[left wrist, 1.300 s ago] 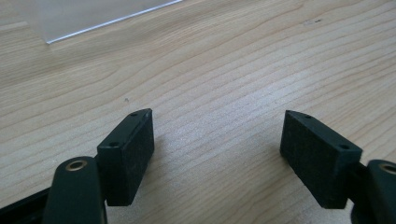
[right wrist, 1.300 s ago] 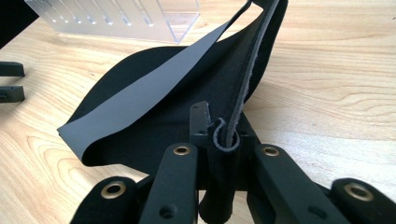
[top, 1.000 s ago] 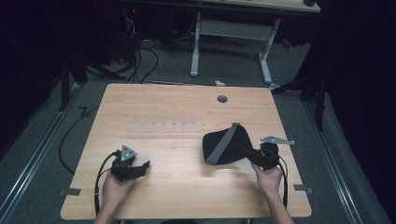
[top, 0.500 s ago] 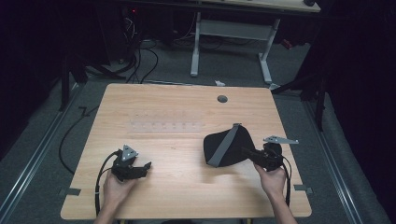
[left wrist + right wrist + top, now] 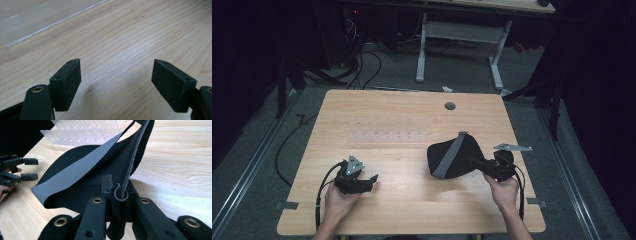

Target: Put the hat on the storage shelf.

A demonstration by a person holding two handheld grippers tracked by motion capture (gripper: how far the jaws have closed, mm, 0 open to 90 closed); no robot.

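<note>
The pale wooden tabletop [image 5: 402,200] carries a clear plastic slotted tray [image 5: 389,135] lying flat near its middle; its compartments look bare, though the plastic is too faint to be sure. Toward the right side, a soft black fabric pouch with a grey strap [image 5: 454,156] stands lifted on edge, its open mouth sagging toward the left. The right tongs [image 5: 117,187] are clamped tight on a bunched fold of its rim. The left tongs [image 5: 116,82] sit well apart from it near the front left, and their jaws have just been opening wide, with nothing between them.

To do this step well, the right hand [image 5: 504,192] should probably keep its pinch firm and the pouch steady, so the left tongs can come across and take the opposite rim without dragging the fabric flat.
</note>
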